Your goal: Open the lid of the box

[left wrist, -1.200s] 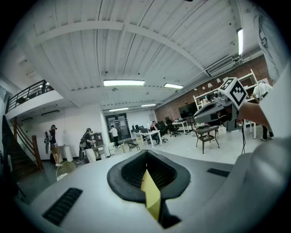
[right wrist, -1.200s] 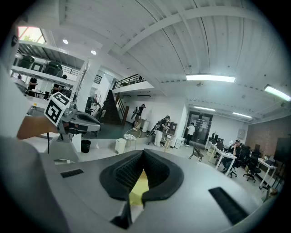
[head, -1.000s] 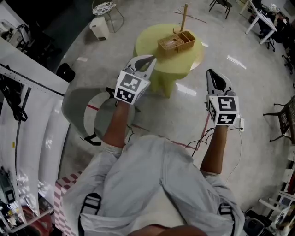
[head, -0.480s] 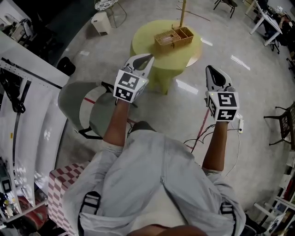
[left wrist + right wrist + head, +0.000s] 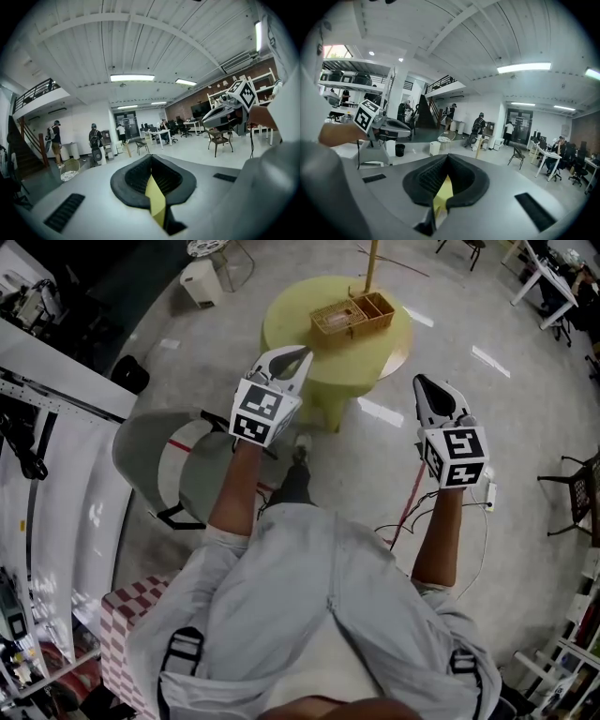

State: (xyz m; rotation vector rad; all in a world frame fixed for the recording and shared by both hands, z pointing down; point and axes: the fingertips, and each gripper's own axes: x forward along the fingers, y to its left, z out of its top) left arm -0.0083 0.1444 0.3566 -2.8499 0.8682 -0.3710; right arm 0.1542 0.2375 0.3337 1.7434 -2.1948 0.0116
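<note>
A light wooden box (image 5: 352,315) with two compartments stands on a round yellow table (image 5: 323,357) at the top of the head view. An upright wooden stick (image 5: 373,268) rises behind it. My left gripper (image 5: 301,353) is held in the air short of the table's near left edge, jaws shut and empty. My right gripper (image 5: 419,382) hovers over the floor right of the table, also shut on nothing. The left gripper view shows the closed left gripper (image 5: 150,157) and the right gripper view shows the closed right gripper (image 5: 447,156). Both are apart from the box.
A grey chair (image 5: 155,460) stands at my left beside white panels (image 5: 66,493). A white bin (image 5: 202,282) sits beyond it. Cables (image 5: 408,507) trail on the floor under the right arm. A dark chair (image 5: 577,488) and desks (image 5: 544,277) lie to the right. People stand far off (image 5: 96,140).
The view has shifted slightly, and the box sits a little higher in the picture. A foot has stepped into view below the table. Both grippers keep their pose, still shut.
</note>
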